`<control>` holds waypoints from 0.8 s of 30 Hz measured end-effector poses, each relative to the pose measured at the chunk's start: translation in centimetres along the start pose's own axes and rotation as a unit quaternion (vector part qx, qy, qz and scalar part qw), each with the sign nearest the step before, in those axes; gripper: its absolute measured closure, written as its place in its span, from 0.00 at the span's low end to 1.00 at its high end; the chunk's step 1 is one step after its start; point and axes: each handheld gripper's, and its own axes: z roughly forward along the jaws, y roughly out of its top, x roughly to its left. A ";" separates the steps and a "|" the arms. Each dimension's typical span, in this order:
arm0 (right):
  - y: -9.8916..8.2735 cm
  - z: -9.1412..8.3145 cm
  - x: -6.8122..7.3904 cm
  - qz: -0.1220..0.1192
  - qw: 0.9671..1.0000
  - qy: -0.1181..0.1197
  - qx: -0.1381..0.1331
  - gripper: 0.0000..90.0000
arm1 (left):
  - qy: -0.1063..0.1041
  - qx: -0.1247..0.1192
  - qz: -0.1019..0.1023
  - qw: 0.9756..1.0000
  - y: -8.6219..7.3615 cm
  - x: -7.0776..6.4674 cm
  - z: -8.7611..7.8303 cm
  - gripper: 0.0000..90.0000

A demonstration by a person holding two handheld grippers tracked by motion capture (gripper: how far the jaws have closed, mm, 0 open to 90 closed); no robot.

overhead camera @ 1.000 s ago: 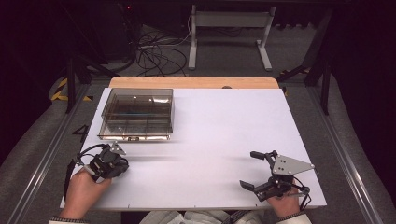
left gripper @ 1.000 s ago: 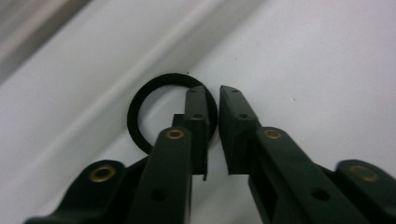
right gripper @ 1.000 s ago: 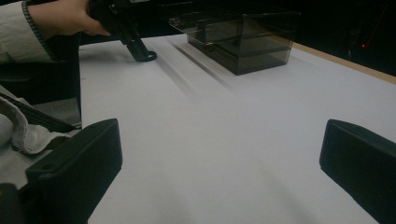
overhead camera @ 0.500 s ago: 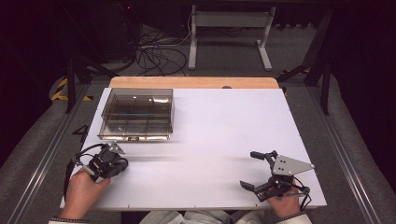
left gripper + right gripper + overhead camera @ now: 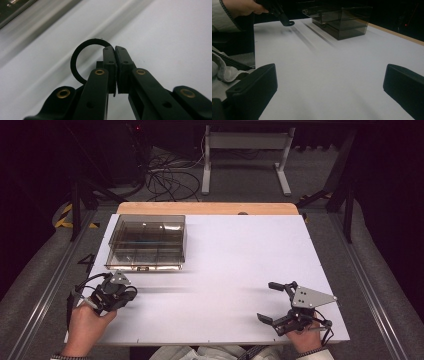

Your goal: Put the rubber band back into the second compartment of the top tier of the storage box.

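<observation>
Black ring: thin, round, matte, rubber-like; pinched at rim between pads of left gripper, jaws closed on it, near table's 8 o'clock corner.

Step, judged: ring picked, carry pending. Next move likely calls for lift toward box at 12 o'clock of left gripper, steady pinch.

Box: clear smoky plastic, rectangular, inner dividers.

Right gripper: jaws spread wide, nothing between, at 5 o'clock.

Table: smooth white sheet, wooden far edge.
</observation>
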 end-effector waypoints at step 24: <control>-0.1 -0.2 0.1 0.001 1.000 -0.003 0.002 0.00 | -0.012 -0.149 -0.002 0.989 -0.4 0.1 -3.7 0.98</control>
